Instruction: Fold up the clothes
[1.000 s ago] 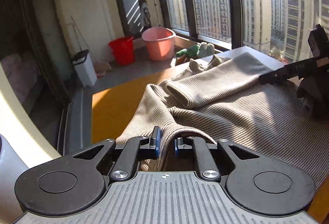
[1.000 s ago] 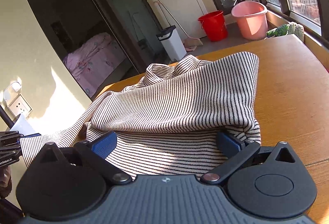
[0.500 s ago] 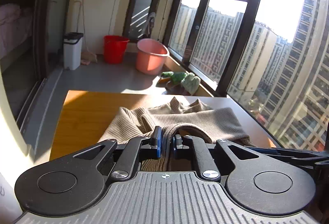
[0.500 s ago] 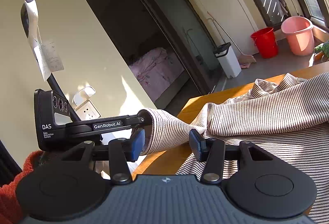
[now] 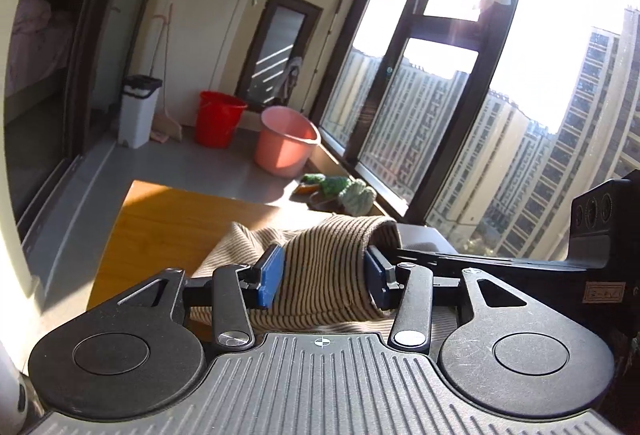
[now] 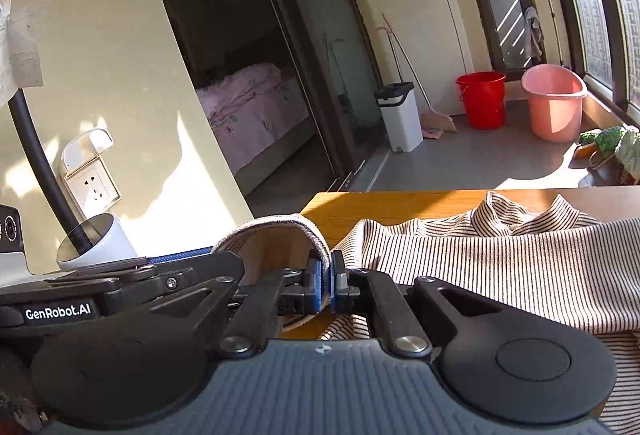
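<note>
On the wooden table [image 6: 400, 201], a striped top [image 6: 520, 267] is spread in loose folds, its collar bunched toward the far edge and its body running off the right side of the right wrist view. At its near left end, a sleeve cuff [image 6: 276, 229] is lifted off the table and curled into an open loop. The cuff's edge is pinched by the right gripper [image 6: 326, 285], whose blue pads are pressed together on the fabric, so a firm clamp on the cuff is shown. Just to the left, the left gripper's black fingers are seen lying alongside and touching the loop.

In the left wrist view, the same cuff [image 5: 324, 267] is seen as a rolled tube of striped cloth lying between the pads of the left gripper [image 5: 324, 277]. Its jaws are opening; the fabric is between them, and the blue pads stand at either side of the roll. Whether the pads press on it cannot be told for certain, though the cloth looks loosely cradled rather than squeezed. From the right, the long dark fingers of the right gripper [image 5: 404, 255] are reached in to the cuff's far end.

Beyond the table, a red bucket [image 6: 482, 99] and a pink bucket [image 6: 554, 101] are stood side by side on the grey floor, with a white bin [image 6: 400, 115] near them by the wall.
</note>
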Demonstrator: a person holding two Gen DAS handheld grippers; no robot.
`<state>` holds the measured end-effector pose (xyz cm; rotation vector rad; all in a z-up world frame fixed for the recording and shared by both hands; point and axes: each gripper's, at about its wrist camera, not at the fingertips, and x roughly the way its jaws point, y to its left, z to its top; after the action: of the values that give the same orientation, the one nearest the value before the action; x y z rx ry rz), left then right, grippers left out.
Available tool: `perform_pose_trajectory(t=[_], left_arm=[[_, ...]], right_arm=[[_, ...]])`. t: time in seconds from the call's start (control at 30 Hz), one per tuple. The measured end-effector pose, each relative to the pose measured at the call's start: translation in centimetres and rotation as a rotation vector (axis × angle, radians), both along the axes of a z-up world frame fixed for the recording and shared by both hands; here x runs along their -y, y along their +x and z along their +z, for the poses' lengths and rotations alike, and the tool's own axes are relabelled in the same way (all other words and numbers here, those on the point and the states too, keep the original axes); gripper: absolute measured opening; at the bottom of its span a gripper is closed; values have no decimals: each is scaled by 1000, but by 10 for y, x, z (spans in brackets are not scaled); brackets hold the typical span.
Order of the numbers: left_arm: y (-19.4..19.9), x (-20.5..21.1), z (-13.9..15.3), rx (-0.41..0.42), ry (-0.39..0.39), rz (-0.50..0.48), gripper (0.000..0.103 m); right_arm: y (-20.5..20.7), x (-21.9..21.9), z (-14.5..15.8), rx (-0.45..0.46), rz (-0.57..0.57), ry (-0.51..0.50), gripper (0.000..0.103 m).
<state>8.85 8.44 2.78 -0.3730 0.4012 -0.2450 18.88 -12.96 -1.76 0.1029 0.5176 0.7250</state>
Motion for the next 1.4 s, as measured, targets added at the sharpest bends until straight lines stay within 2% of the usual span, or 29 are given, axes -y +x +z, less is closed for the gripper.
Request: perform_pose_trajectory(t=[0.03,0.1,0.17,0.27,0.33,0.5,0.67,0.83,0.93,0.97,1.07,1.17,1.2,1.27,1.33,1.4], left_arm=[[-3,-2,-3,16,-43,-7,68],[-6,-2,-11,39,-114,-36,84],[-1,5,-23,42,-163,-87,95],[16,24,-43,16,-194,-153,96],[28,37,-57,8,-168,-165,97],[42,50,-89,-70,-119,-170,98],[46,46,-95,-94,-118,-167,103],[50,42,-99,-128,-130,-153,103],[55,35,-102,-159,-161,-133,103],[56,33,-103,-168,-167,-128,103],[59,27,-105,-191,-181,-117,103],[60,34,-93,-168,-81,-114,103],[62,38,-88,-149,-45,-111,103],[68,47,-75,-108,16,-96,103],[80,51,-62,-70,34,-72,103],[93,56,-59,-26,32,-76,103]], right_arm=[[3,0,16,45,-12,-12,4],[8,2,51,138,-36,-26,4],[15,6,78,219,-73,-52,4],[27,18,101,287,-149,-102,3],[41,34,99,277,-216,-139,4],[72,85,56,147,-339,-193,4],[95,124,-3,5,-408,-218,4],[117,155,-45,-122,-432,-190,4],[119,170,-66,-150,-476,-234,6],[120,176,-70,-155,-496,-246,10],[109,195,-77,-156,-572,-259,10],[91,200,-76,-143,-542,-210,11],[85,199,-73,-146,-511,-169,12],[79,192,-72,-158,-459,-90,31],[75,184,-74,-162,-424,-43,43],[78,173,-83,-171,-404,-45,47]])
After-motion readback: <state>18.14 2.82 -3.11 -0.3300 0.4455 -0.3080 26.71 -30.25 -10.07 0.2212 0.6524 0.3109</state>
